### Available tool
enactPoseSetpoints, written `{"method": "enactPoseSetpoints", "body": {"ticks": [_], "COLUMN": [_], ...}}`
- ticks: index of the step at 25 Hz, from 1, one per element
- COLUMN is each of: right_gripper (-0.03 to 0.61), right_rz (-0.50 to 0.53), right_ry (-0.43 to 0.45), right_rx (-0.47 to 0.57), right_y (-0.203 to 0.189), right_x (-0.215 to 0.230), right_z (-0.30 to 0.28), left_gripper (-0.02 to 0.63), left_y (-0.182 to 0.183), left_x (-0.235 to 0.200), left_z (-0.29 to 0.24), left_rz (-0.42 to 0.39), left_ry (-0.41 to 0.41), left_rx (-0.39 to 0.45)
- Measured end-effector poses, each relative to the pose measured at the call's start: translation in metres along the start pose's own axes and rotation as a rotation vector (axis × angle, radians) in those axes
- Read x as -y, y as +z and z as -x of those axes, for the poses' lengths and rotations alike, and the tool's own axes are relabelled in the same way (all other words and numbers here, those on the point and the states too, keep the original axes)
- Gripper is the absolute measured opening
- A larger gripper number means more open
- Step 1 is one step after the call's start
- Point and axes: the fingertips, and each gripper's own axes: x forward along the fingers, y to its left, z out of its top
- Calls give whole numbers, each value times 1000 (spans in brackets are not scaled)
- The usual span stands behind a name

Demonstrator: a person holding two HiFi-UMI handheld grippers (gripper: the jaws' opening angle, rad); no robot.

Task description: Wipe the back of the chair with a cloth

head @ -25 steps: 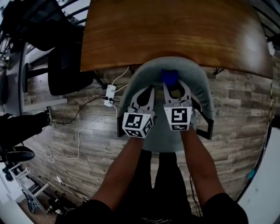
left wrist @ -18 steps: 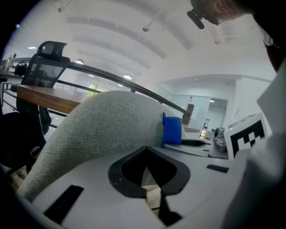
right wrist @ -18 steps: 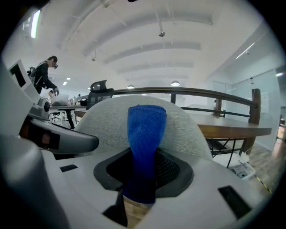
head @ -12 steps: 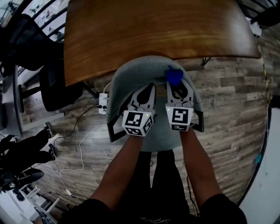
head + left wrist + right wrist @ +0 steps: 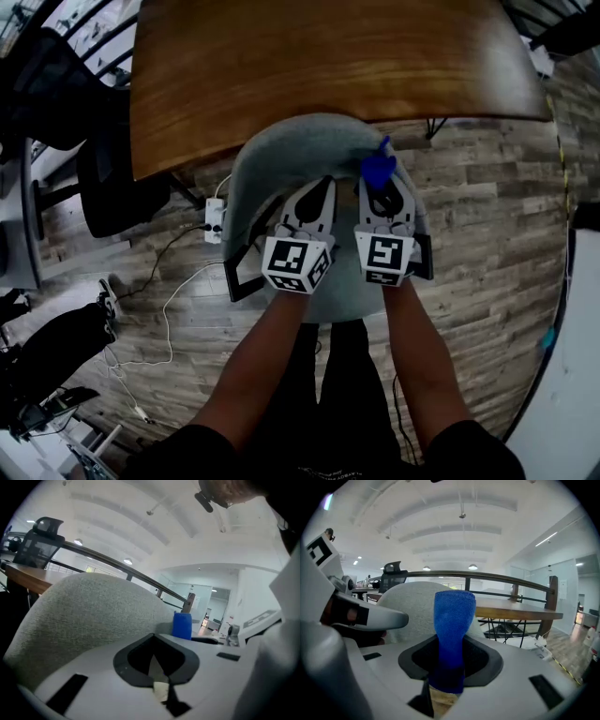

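Observation:
A grey fabric chair [image 5: 291, 159] stands in front of me, its curved back [image 5: 89, 616] toward the wooden table. My right gripper [image 5: 380, 185] is shut on a blue cloth [image 5: 378, 169], which stands up from the jaws near the right end of the chair back [image 5: 412, 602]; the blue cloth [image 5: 452, 630] fills the middle of the right gripper view. My left gripper [image 5: 317, 192] hangs over the seat beside it, shut with nothing in it. In the left gripper view the cloth [image 5: 182, 624] shows just right of the chair back.
A brown wooden table [image 5: 328, 66] lies just beyond the chair. A white power strip [image 5: 214, 219] and white cables [image 5: 169, 300] lie on the plank floor at the left. Black office chairs [image 5: 112, 187] stand at the far left. A railing [image 5: 487, 578] runs behind.
The right gripper with the blue cloth has shifted to the right along the top of the chair back. The head view has swung, so the chair sits more to the left.

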Motion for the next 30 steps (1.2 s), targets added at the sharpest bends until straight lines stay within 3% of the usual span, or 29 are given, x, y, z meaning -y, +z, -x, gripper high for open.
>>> {"method": "enactPoseSetpoints", "body": {"ticks": [10, 18, 25, 30], "right_gripper": [135, 137, 137, 137], "right_rz": [59, 121, 129, 159], "right_ry": [224, 456, 589, 614], "right_rx": [9, -7, -5, -6], "right_y": [1, -23, -38, -46], "right_x": [-108, -201, -239, -252], "right_z": [-22, -29, -30, -40], "left_gripper": [5, 5, 5, 5], "left_y": [-14, -41, -52, -68], "left_x": [-80, -137, -151, -157], "left_z": [66, 128, 150, 155], "left_rz": [44, 69, 58, 73], "left_ry": [191, 435, 527, 562], "left_rx": [25, 28, 36, 30]}}
